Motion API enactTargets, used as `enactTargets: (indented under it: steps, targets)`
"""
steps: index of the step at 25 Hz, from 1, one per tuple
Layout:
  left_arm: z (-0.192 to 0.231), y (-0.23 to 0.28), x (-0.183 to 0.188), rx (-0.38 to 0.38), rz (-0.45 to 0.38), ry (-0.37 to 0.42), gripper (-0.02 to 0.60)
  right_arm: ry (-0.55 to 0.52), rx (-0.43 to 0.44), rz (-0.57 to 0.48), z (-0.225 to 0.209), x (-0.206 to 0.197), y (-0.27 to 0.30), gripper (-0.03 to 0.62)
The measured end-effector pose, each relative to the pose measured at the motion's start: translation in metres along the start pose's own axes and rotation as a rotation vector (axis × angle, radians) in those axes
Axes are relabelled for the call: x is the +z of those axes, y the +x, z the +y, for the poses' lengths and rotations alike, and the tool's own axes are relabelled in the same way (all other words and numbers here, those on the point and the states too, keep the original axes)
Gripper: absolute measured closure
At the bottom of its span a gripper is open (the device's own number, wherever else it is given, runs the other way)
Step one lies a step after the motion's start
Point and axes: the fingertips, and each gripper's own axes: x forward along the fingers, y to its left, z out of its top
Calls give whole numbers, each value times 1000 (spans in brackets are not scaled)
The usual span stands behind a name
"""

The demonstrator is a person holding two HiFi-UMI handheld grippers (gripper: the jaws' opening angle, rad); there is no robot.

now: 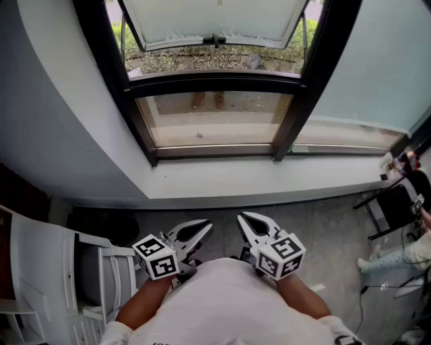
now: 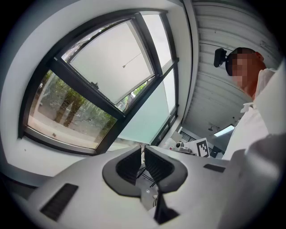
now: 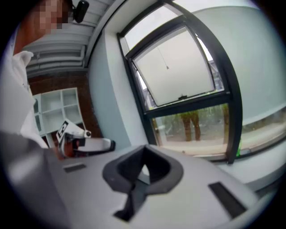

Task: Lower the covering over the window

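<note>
Closest to me, both tools sit low in front of the person's white shirt. The left gripper (image 1: 199,230) has its jaws drawn together with only a hairline slit between the ribbed pads, and nothing is in them. The left gripper view (image 2: 143,155) confirms this. The right gripper (image 1: 246,222) is likewise closed and empty, and its own view (image 3: 143,164) shows the pads meeting. Neither tool touches anything, and they lie side by side, a little apart.

A white chair (image 1: 40,269) stands to the left of the person. Beyond the tips comes grey floor, then the pale window sill (image 1: 269,180).

The window (image 1: 143,131) rises from the sill in a dark frame. Its lower pane (image 1: 215,120) is clear glass. The upper sash (image 1: 215,19) is white and tilted outward, with a dark handle (image 1: 215,40) on its bottom rail. I cannot pick out the covering itself in any view, and the glass is bare as far up as I can see.

Only the gripper views reach higher: a thin cord (image 2: 124,66) with a small end piece hangs in front of the upper sash. The right gripper view also catches the left tool and a white shelf unit (image 3: 53,107). Tree trunks (image 3: 192,125) stand outside.
</note>
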Motion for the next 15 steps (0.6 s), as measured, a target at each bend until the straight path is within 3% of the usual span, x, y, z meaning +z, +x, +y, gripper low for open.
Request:
enactTargets:
  steps: [10, 15]
  targets:
    - [1, -5, -6, -17, 24, -1, 547, 3, -2, 22, 6, -9, 4, 572]
    - [6, -17, 6, -28, -9, 1, 546, 5, -12, 26, 10, -8, 9, 572]
